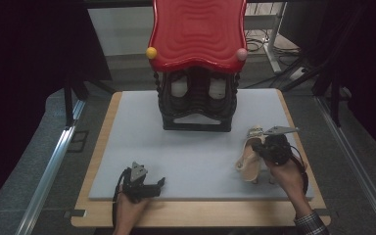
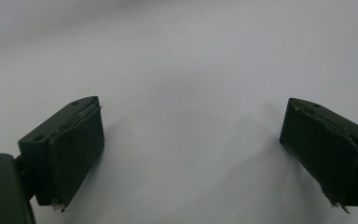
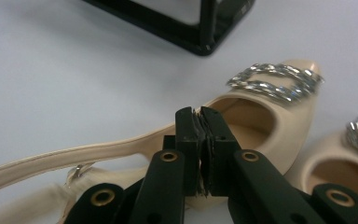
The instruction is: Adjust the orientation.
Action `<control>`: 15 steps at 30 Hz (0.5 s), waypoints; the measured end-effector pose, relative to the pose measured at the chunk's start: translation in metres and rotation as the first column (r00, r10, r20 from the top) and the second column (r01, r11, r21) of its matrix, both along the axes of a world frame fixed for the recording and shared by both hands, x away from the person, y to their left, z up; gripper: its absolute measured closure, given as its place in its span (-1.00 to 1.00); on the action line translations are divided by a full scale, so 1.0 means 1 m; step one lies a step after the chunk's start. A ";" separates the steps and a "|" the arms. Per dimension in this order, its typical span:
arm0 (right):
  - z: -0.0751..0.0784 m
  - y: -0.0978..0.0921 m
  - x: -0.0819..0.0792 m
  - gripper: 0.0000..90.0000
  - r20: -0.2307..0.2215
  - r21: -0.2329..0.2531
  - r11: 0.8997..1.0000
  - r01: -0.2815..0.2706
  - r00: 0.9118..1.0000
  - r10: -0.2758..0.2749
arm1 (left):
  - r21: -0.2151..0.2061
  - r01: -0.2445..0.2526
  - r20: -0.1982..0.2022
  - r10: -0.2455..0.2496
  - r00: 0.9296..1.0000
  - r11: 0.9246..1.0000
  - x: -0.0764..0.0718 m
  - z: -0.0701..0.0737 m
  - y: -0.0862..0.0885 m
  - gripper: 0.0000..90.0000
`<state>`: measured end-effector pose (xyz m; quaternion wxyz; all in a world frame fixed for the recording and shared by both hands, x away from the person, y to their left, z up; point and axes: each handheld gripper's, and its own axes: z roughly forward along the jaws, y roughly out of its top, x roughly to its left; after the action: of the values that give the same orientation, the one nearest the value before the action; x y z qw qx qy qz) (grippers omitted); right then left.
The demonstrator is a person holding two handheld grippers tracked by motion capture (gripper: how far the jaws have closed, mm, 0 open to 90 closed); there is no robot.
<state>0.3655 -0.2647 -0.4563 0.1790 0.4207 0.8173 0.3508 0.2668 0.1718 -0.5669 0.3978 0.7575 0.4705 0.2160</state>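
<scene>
Meanwhile right tongs [image 3: 200, 122] pinch the beige shoe [image 3: 261, 116]; left tongs [image 2: 191, 154] gape wide.

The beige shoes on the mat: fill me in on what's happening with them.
A person works two handheld grippers over a grey mat. The right gripper is shut on the side edge of one beige slingback shoe with a rhinestone buckle; a second matching shoe lies right beside it. The left gripper rests open at the mat's near edge, holding nothing. A black rack under a red wavy top stands at the back of the mat.
</scene>
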 end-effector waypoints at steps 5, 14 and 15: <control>0.001 -0.013 -0.001 0.87 -0.001 0.038 0.999 0.007 1.000 -0.007 | -0.001 -0.002 0.000 0.002 1.000 1.000 0.000 0.000 0.000 -0.87; 0.018 -0.035 0.000 0.78 0.045 0.046 0.998 0.043 0.998 -0.045 | 0.000 -0.002 -0.001 0.002 1.000 1.000 0.000 0.000 0.000 -0.87; 0.018 -0.039 0.001 0.78 0.047 0.040 0.998 0.052 0.997 -0.053 | 0.000 -0.002 -0.001 0.002 1.000 1.000 0.000 0.000 0.000 -0.87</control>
<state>0.3669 -0.3035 -0.4385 0.1995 0.4369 0.7945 0.3716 0.2668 0.1716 -0.5669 0.3973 0.7571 0.4715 0.2161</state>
